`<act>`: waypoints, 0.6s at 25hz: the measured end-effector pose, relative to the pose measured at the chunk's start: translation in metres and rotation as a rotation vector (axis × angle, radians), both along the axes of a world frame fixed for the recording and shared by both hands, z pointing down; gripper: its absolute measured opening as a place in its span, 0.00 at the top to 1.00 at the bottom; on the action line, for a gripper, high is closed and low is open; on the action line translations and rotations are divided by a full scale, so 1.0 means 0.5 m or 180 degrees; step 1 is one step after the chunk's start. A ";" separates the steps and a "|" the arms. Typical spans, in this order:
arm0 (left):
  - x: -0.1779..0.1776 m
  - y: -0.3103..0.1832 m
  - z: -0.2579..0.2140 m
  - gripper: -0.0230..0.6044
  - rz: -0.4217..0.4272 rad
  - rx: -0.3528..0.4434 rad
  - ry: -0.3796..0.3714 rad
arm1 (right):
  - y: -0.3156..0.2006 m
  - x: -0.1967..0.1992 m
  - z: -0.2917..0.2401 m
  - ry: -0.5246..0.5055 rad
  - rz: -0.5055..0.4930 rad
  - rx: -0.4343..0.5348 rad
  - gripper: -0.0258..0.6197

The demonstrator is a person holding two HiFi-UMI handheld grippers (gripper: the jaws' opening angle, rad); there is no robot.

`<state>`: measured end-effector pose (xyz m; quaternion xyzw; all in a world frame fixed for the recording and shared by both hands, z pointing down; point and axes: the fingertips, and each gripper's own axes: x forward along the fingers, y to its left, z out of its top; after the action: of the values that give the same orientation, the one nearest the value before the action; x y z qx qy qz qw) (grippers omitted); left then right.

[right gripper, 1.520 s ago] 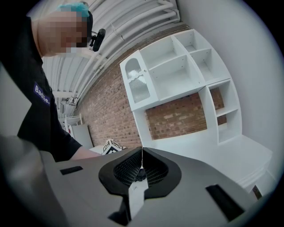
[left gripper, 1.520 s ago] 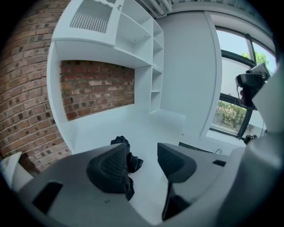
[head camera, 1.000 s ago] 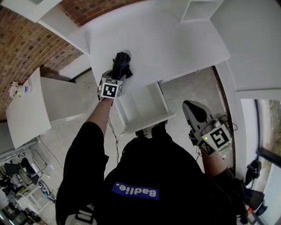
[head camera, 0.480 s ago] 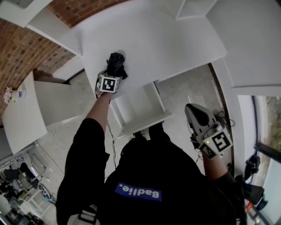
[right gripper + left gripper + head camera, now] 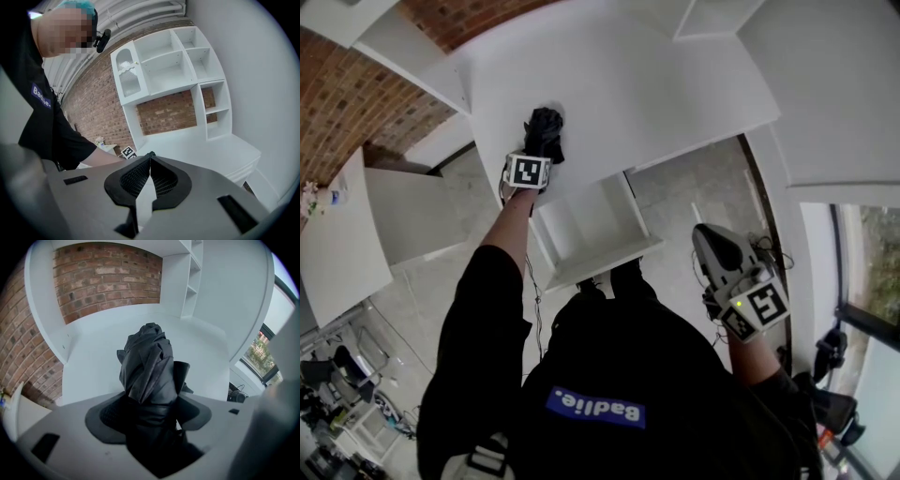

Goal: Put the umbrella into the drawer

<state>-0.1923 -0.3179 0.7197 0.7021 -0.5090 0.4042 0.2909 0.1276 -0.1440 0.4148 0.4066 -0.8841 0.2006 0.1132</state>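
A black folded fabric umbrella is seen over the white desk, near the desk's front edge and just beyond the left corner of the open white drawer. Whether its far end rests on the desk cannot be told. The umbrella is enclosed by the left gripper, which is pointed steeply down at the desk. In the left gripper view, the crumpled dark cloth is found between the fingers of that gripper. These fingers are closing, the gap is filled by the fabric, and both pads are touched by it.

The drawer is pulled out towards the person, and its white inside is shown bare in the head view.

The right gripper is held well apart from the desk, to the right of the drawer and above the grey floor. In the right gripper view, its fingers are pressed together at the tips with nothing between them. White shelving against a red brick wall is seen behind it.
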 end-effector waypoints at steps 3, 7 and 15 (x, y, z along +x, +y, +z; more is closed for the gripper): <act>0.007 0.018 0.005 0.51 0.0023 -0.0048 0.0041 | 0.013 -0.006 0.003 0.0032 -0.0039 -0.0025 0.91; 0.016 0.053 0.003 0.52 0.0080 -0.0108 0.0079 | 0.022 -0.011 -0.006 0.0029 -0.0045 -0.0013 0.91; 0.059 0.130 -0.059 0.53 0.0210 0.0037 0.0361 | 0.037 -0.035 -0.043 -0.0082 -0.0115 0.0112 0.91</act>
<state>-0.1627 -0.2529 0.6901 0.7419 -0.4706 0.3702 0.3017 0.1100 -0.1253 0.3934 0.3899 -0.8961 0.1882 0.0982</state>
